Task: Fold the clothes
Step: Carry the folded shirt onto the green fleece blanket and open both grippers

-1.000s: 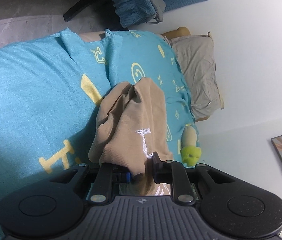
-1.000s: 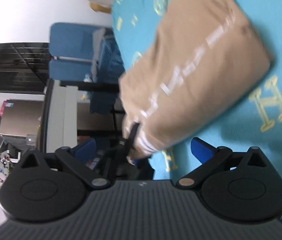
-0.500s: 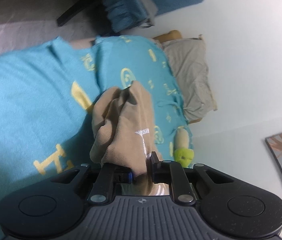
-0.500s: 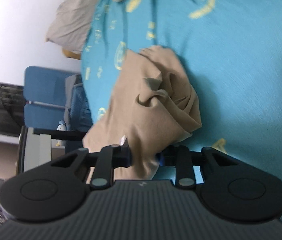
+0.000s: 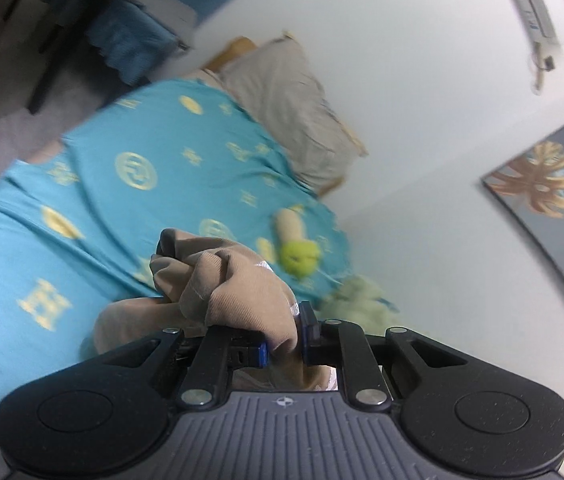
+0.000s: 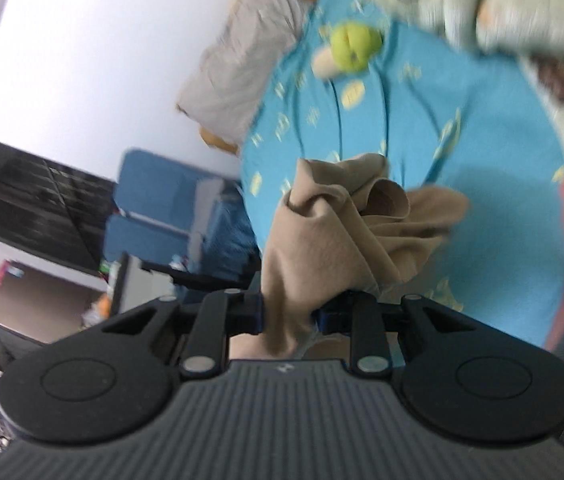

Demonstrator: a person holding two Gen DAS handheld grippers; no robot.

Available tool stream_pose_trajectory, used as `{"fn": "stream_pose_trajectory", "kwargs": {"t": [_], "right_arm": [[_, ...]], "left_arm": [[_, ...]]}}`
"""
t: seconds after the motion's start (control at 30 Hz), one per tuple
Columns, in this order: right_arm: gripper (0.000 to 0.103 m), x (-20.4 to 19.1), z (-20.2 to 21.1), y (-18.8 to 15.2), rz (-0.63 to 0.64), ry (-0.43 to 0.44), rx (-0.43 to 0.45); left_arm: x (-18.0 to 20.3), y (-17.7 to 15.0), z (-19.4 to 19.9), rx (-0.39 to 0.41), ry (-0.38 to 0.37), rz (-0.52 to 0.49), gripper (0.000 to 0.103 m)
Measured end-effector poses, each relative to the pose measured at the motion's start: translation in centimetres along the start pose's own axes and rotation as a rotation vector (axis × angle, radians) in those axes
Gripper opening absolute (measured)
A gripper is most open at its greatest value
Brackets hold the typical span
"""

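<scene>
A bed under a teal bedspread (image 5: pixel 186 152) printed with yellow emblems fills much of both views, with a grey pillow (image 5: pixel 294 108) at its head against the white wall (image 5: pixel 422 80). A yellow-green plush toy (image 5: pixel 300 254) lies on the spread near the pillow. A framed leaf picture (image 5: pixel 550 184) hangs on the wall, and a blue chair (image 6: pixel 162 208) stands beside the bed.

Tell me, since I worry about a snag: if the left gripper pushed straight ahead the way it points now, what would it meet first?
The left gripper is shut on the tan garment, whose bunched folds fill the line just ahead. Beyond them probably lies the turquoise bedspread near the green plush toy, though depth is unclear.
</scene>
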State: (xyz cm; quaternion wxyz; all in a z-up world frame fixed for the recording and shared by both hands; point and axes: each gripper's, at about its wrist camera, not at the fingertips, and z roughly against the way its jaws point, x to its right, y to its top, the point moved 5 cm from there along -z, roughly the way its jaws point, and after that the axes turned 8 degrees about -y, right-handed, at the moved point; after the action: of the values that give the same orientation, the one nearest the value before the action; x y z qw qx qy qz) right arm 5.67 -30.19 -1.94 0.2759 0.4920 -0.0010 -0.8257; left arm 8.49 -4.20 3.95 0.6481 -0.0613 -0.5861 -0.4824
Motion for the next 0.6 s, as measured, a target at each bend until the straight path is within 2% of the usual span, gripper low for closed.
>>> {"fn": "stream_pose_trajectory", "kwargs": {"t": [0.13,0.33,0.43,0.5,0.6], "right_arm": [[0.027,0.7,5.8,5.9,-0.025,0.002,0.076],[0.027,3.6,12.9,19.2,-0.052,-0.025,0.248],[0.027,4.0,16.6,26.7,-0.041,-0.054,0.345],[0.027,3.5,19.6,31.4,-0.007,-0.068,0.430],[0.027,2.6,23.4,36.5,0.065,-0.087,0.559]], "left_arm": [[8.4,-1.9,-4.3,-0.059,-0.049,-0.049,0.015],[21.5,-6.5,-17.2,-0.180,-0.150,-0.120,0.015],[28.5,-8.5,-24.0,-0.201,-0.263,-0.159,0.015],[32.8,-9.7,-27.9,-0.216,-0.357,-0.146,0.015],[37.6,-11.5,-32.8,-0.234,-0.475,-0.152,0.016]]}}
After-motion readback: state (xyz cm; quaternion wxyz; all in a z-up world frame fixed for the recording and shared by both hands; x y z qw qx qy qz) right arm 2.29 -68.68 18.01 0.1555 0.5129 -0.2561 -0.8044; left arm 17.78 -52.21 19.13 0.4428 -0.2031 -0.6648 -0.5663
